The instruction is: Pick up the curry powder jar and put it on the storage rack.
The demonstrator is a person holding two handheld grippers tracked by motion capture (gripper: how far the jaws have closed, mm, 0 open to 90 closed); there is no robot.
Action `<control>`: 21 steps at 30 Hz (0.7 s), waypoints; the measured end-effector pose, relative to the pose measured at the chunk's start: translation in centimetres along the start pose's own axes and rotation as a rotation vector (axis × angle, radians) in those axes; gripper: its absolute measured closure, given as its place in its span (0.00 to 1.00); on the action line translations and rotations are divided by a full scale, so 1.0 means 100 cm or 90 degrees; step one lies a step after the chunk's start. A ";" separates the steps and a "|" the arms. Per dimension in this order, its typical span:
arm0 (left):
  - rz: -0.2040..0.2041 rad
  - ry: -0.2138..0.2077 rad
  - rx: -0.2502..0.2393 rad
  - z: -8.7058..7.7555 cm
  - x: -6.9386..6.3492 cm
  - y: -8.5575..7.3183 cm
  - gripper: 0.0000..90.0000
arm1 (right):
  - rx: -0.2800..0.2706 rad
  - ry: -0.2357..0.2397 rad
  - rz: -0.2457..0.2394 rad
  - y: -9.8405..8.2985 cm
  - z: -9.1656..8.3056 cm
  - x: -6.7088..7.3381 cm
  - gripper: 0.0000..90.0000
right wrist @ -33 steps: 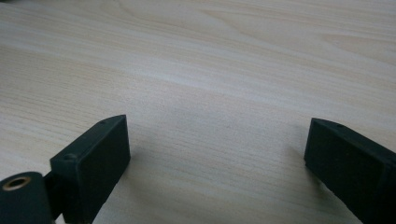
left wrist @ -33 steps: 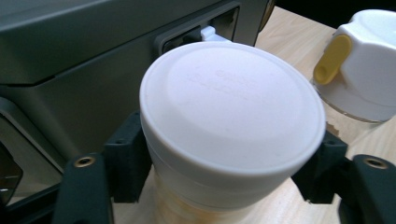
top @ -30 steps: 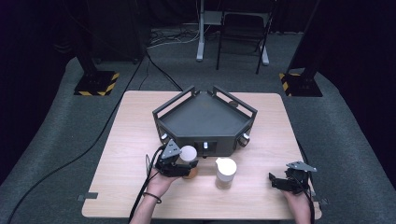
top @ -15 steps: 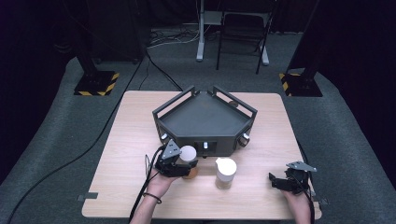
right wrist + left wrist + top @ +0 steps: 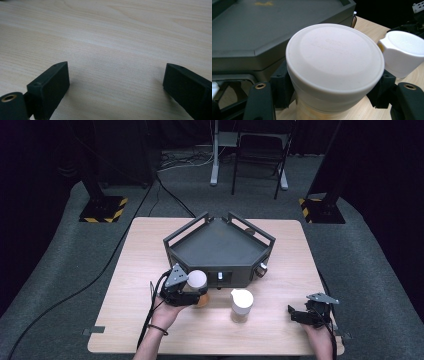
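Left gripper view puts the left gripper [image 5: 334,100] clamped on the jar [image 5: 334,65] at frame centre, so the lift looks underway; next, carrying it clear, while the right gripper [image 5: 115,82] gapes empty.

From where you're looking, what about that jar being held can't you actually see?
- Jar contents: in the left gripper view its white lid covers them.
- Jar's base: in the high view, the left gripper hides whether it touches the table.
- Second jar: label too small in the high view.
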State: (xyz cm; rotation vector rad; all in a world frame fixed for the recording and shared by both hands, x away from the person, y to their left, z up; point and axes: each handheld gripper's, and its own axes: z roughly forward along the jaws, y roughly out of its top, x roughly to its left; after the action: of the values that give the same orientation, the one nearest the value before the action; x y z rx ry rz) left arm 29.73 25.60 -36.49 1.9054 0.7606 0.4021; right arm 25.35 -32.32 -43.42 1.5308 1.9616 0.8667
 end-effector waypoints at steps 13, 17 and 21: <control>0.013 0.008 -0.003 -0.015 -0.001 0.021 0.37 | 0.000 0.000 0.000 0.000 0.000 0.000 0.06; 0.015 0.007 -0.006 -0.018 0.000 0.029 0.37 | 0.000 0.000 0.000 0.000 0.000 0.000 0.06; 0.018 0.009 -0.008 -0.021 0.000 0.038 0.37 | 0.000 0.000 0.000 0.000 0.000 0.000 0.06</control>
State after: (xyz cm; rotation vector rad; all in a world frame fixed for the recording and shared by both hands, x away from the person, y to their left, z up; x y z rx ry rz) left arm 29.71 25.90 -32.14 1.9059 0.7390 0.4367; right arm 25.35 -32.32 -43.42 1.5307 1.9616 0.8666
